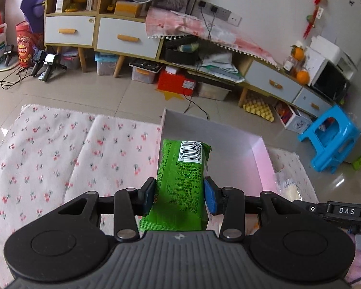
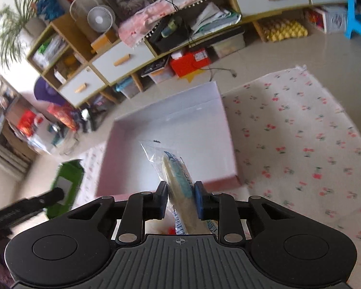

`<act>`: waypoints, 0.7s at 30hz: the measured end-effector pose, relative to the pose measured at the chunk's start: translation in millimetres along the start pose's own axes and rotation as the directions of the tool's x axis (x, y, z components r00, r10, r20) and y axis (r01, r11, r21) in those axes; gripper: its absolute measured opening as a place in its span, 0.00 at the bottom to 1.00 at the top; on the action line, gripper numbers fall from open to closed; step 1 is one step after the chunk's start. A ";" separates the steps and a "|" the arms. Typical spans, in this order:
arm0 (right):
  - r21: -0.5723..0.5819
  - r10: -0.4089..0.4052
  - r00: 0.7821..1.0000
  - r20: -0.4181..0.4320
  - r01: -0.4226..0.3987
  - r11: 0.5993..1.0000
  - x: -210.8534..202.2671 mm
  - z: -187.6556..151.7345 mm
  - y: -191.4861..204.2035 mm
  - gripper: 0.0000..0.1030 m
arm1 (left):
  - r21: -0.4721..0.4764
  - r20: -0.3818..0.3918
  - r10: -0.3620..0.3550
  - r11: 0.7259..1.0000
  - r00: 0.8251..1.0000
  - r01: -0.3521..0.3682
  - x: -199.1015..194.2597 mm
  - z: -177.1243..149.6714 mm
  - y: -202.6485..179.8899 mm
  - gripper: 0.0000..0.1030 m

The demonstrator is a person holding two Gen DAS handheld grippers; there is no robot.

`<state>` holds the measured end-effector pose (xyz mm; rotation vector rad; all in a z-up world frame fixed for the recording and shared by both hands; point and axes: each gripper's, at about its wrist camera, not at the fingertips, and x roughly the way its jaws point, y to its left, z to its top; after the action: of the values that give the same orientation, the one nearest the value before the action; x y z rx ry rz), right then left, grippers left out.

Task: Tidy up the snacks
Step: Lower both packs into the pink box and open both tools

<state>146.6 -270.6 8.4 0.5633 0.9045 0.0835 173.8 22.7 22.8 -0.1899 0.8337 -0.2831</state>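
Pinched in the left tongs (image 1: 179,193), a green foil snack packet (image 1: 180,183) hangs at the shallow white cardboard box's (image 1: 231,139) 9 o'clock wall. Right tongs (image 2: 180,198) clamp a clear-wrapped wafer snack (image 2: 178,175) over the box's near edge. Both are mid-carry; next, I judge, each lowers inside, then releases.

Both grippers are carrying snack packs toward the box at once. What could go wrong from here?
1. The left gripper and right gripper may collide over the one pink box.
2. The clear wafer pack looks pinched low and could slip or crush.
3. The long green pack might catch the box wall.
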 end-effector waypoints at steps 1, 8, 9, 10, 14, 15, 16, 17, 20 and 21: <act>0.015 0.023 1.000 0.006 -0.023 1.000 4.0 5.9 -0.4 0.23 | -0.013 0.000 -0.011 1.000 1.000 0.011 6.4 5.5 -0.1 0.38; -0.029 0.090 0.992 0.090 -0.087 0.996 25.3 22.8 7.6 0.23 | -0.043 0.011 -0.044 0.998 0.999 0.044 41.5 12.2 -6.8 0.38; -0.038 0.089 0.992 0.090 -0.086 0.996 30.9 23.7 8.2 0.23 | -0.031 0.013 -0.036 0.999 0.999 0.036 45.6 12.1 -8.9 0.38; -0.047 0.078 0.993 0.090 -0.074 0.996 36.0 24.5 9.2 0.23 | -0.016 0.018 -0.026 1.000 1.000 0.026 49.9 11.0 -10.9 0.38; -0.097 0.043 0.994 0.098 -0.033 0.995 52.7 23.4 9.3 0.23 | 0.085 0.045 0.030 0.996 0.999 -0.034 63.5 0.5 -16.3 0.38; -0.096 0.032 0.995 0.096 -0.023 0.995 58.0 23.2 7.3 0.23 | 0.101 0.046 0.042 0.994 0.998 -0.047 65.6 -1.7 -16.4 0.38; -0.089 0.027 0.995 0.095 -0.018 0.996 61.2 22.5 4.1 0.22 | 0.112 0.045 0.051 0.992 0.998 -0.056 68.2 -3.5 -16.8 0.38; -0.079 0.024 0.995 0.094 -0.017 0.997 64.7 22.4 0.3 0.22 | 0.121 0.045 0.056 0.991 0.997 -0.061 69.3 -6.5 -15.5 0.38; -0.065 0.011 0.996 0.084 -0.005 0.998 71.1 20.4 -6.3 0.21 | 0.131 0.035 0.068 0.989 0.997 -0.072 69.2 -13.8 -13.8 0.38; -0.060 0.012 0.997 0.073 -0.007 0.998 73.4 19.0 -8.1 0.19 | 0.132 0.038 0.069 0.989 0.997 -0.073 68.1 -16.3 -12.7 0.38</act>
<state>205.7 -263.6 -39.3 0.5124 0.8249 0.0973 202.8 -12.1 -32.1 -0.0397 0.7838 -0.2669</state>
